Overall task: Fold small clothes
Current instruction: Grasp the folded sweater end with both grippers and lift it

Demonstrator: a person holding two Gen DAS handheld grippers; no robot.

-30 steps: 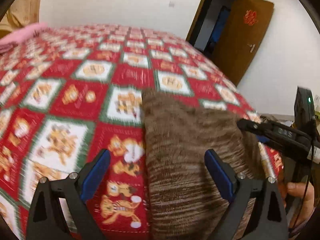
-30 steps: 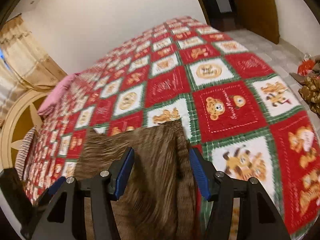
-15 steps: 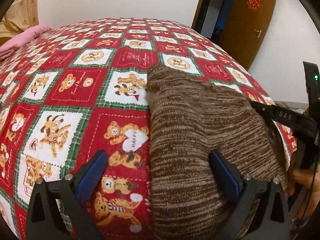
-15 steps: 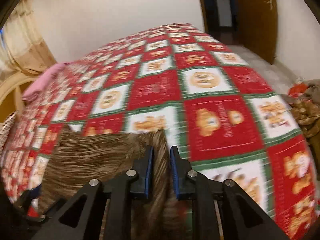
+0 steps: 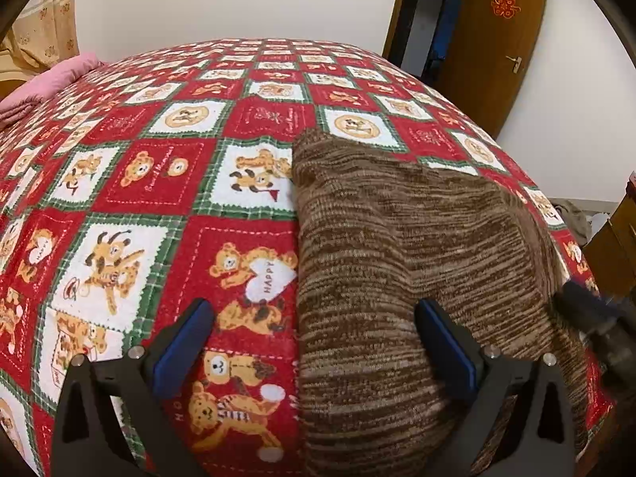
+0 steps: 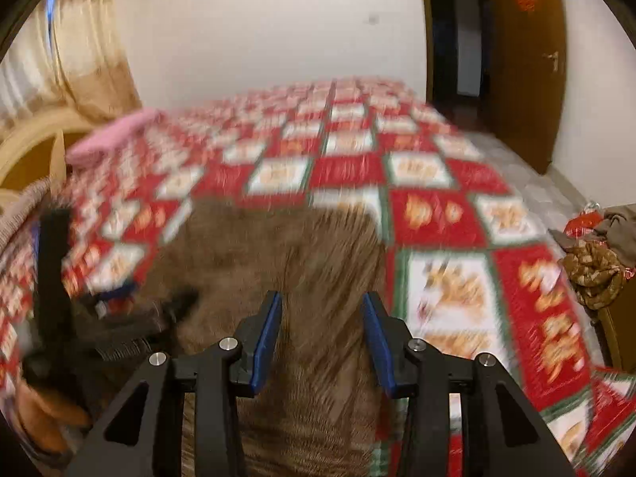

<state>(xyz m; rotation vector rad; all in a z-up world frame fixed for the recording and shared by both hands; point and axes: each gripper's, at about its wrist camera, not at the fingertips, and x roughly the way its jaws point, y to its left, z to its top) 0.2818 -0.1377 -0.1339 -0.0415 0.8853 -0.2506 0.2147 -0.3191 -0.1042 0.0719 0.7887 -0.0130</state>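
Note:
A brown striped knit garment [image 5: 397, 262] lies on the red, white and green bear-patterned bedspread [image 5: 139, 183], near the bed's near right corner. My left gripper [image 5: 314, 342] is open above the garment's left edge, one finger over the bedspread and one over the knit. My right gripper [image 6: 322, 338] is open over the garment [image 6: 286, 254], holding nothing. The right wrist view is blurred. The right gripper's body shows at the right edge of the left wrist view [image 5: 596, 318].
A pink folded cloth [image 5: 47, 83] lies at the far left of the bed. A brown door [image 5: 497, 39] stands open at the back right. A pile of clothes [image 6: 596, 262] sits to the right beside the bed. Curtains [image 6: 79, 39] hang at the left.
My right gripper closed half a second ago and has now opened again and pulled back over the garment. My left gripper stayed open and shifted only slightly.

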